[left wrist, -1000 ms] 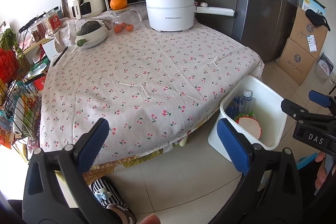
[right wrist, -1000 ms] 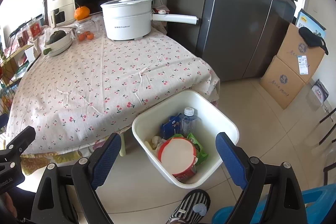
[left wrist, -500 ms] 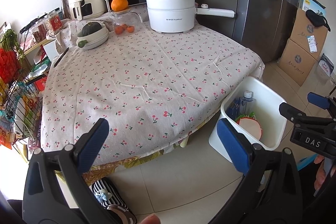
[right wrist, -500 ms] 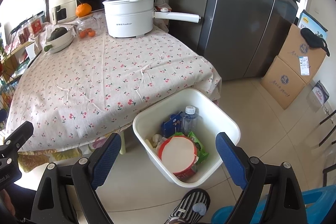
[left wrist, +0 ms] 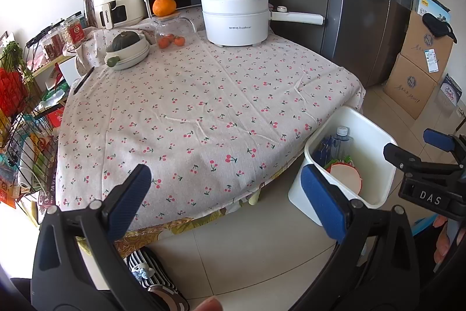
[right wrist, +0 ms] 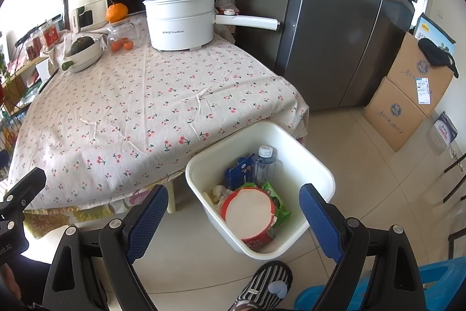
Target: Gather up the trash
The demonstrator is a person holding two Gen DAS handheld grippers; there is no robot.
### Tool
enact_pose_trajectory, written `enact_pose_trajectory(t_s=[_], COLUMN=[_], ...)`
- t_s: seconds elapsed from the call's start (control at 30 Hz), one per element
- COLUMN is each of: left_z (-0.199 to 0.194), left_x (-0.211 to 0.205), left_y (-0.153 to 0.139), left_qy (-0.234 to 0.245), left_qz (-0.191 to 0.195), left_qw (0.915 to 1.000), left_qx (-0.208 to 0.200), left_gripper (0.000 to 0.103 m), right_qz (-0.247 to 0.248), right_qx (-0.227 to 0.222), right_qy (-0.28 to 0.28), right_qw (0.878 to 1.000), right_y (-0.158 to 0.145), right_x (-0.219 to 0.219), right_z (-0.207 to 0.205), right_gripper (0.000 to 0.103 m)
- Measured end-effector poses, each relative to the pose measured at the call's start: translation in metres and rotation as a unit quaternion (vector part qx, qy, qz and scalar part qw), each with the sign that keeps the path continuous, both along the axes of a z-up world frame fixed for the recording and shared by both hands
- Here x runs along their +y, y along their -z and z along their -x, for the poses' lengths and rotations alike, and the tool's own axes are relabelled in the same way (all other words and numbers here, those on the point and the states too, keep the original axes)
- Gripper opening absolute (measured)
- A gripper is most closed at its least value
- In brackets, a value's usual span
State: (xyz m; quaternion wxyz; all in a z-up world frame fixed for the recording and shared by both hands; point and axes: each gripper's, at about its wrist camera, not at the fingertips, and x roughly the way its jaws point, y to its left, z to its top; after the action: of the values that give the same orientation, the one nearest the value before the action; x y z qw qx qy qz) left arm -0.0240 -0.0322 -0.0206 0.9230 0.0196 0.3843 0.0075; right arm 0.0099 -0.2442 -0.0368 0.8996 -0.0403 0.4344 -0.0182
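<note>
The left gripper (left wrist: 225, 198) is hovering over the near edge of the cherry-print tablecloth (left wrist: 204, 107), jaws spread wide and gripping nothing. The right gripper (right wrist: 233, 212) is likewise gaping wide and carrying nothing, above the white bin (right wrist: 320, 165) sitting on the tiled floor beside the table. Trash is lying inside the bin: a red-rimmed instant-noodle cup (right wrist: 250, 213), a clear water bottle (right wrist: 263, 162), a blue carton (right wrist: 237, 174) and a green wrapper (right wrist: 276, 200) (other scraps are unclear).

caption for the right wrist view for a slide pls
Open right claw hovers over a white bin of trash: plastic bottle, red-rimmed cup, green wrapper, beside the cherry-print table.
</note>
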Motion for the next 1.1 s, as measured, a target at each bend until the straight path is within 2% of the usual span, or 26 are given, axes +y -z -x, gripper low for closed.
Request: enact_pose_trajectory(t_s=[1.1], left_z=[0.0035], left_x=[0.0001], left_y=[-0.0044], left_qy=[-0.002], left_qz=[-0.013], left_qw=[0.9998], left_qx=[-0.012], left_gripper=[0.102], right_qz=[-0.001], right_qx=[-0.002], right_qy=[0.003], right_qw=[1.0], right_y=[0.0006], right_x=[-0.0028], right_z=[-0.0002], right_gripper=[0.093])
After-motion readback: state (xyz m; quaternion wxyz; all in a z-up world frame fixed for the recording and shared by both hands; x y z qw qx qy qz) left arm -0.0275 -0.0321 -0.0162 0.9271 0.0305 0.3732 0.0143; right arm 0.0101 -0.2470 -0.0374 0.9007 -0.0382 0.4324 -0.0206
